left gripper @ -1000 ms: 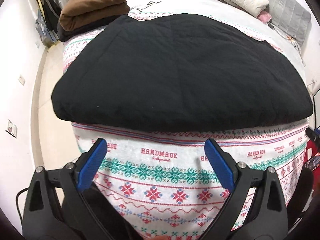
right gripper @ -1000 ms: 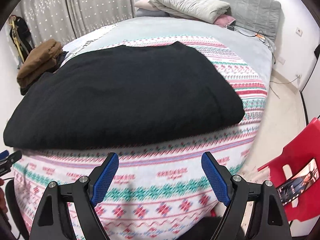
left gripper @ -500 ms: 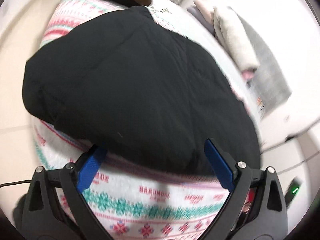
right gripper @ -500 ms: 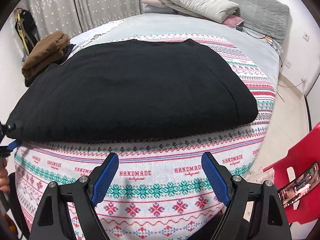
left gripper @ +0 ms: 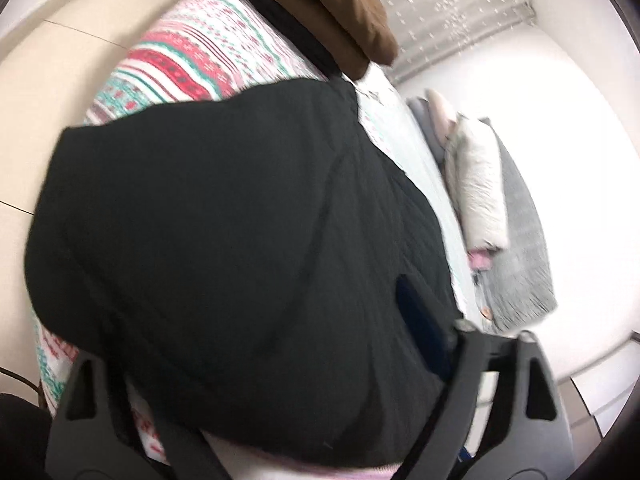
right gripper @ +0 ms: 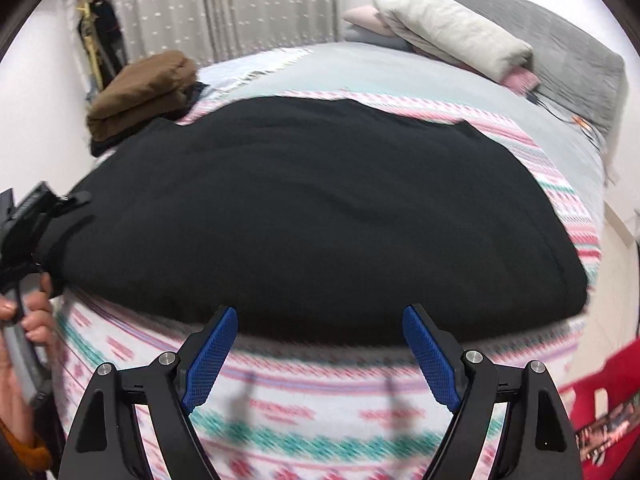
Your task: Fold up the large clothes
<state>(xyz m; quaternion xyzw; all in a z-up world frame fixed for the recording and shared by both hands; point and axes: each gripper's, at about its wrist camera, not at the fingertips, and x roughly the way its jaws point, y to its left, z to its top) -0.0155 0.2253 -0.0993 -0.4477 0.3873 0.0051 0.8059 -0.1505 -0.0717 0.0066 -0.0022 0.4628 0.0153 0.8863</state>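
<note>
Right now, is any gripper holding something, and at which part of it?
The right gripper is open and short of the black garment, holding nothing. The left gripper is at the garment's left corner; whether it grips it cannot be told.

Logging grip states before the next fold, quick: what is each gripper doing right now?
Left gripper: open, straddling the near edge of the black garment, not clamped.
Right gripper: open, holding nothing, just short of the garment.

Black garment (right gripper: 320,208); blanket (right gripper: 280,412) white with pink, red and teal knit-style bands; brown folded clothes (right gripper: 140,92); blue fingers (right gripper: 210,354)
</note>
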